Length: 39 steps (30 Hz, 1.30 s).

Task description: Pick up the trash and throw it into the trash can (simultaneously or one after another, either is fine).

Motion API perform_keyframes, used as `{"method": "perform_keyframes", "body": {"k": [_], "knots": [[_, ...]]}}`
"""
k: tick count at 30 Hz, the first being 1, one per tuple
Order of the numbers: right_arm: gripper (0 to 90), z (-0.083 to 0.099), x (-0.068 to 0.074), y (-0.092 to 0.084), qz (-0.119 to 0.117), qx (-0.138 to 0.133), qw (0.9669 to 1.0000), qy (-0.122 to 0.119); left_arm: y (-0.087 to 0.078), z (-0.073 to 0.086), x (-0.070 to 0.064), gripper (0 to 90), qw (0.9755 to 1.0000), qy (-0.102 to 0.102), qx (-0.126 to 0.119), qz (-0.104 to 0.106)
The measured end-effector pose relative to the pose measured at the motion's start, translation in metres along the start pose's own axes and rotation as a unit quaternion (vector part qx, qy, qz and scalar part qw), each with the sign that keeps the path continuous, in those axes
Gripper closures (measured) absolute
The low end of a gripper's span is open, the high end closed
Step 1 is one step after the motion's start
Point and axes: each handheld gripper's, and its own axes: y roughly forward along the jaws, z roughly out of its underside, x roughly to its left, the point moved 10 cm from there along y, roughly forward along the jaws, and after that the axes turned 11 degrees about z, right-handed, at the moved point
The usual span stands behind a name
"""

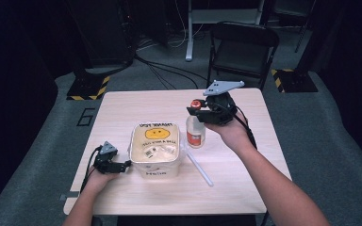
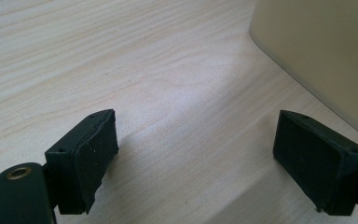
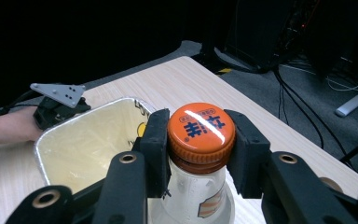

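A clear bottle (image 1: 195, 133) with an orange label and orange cap (image 3: 201, 132) stands upright just right of a cream bucket (image 1: 154, 149) with a yellow smiley face. My right gripper (image 1: 197, 107) comes at it from the right and is shut on the cap, its pads (image 3: 156, 140) pressing both sides. Whether the bottle's base touches the table I cannot tell. My left gripper (image 1: 126, 164) rests low on the table at the bucket's left wall (image 2: 321, 51). Its jaws (image 2: 196, 140) are wide open over bare wood.
The light wooden table (image 1: 132, 106) carries a white rod (image 1: 200, 169) that lies slantwise right of the bucket. Behind the table's far edge stands a black folding chair (image 1: 242, 47). Cables and hazard-striped stand bases (image 1: 89, 88) are on the grey floor.
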Motion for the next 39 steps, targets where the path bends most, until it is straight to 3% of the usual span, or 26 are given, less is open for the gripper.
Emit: {"method": "perform_keyframes", "body": {"k": [20, 39], "knots": [[62.1, -0.035, 0.012, -0.017, -0.014, -0.023, 0.9995, -0.014, 0.000, 0.000, 0.000, 13.6, 1.0000, -0.002, 0.000, 0.000], [62.1, -0.063, 0.024, -0.018, -0.024, -0.039, 0.9986, -0.027, 0.000, 0.000, 0.000, 13.6, 1.0000, 0.000, 0.000, 0.000]]}}
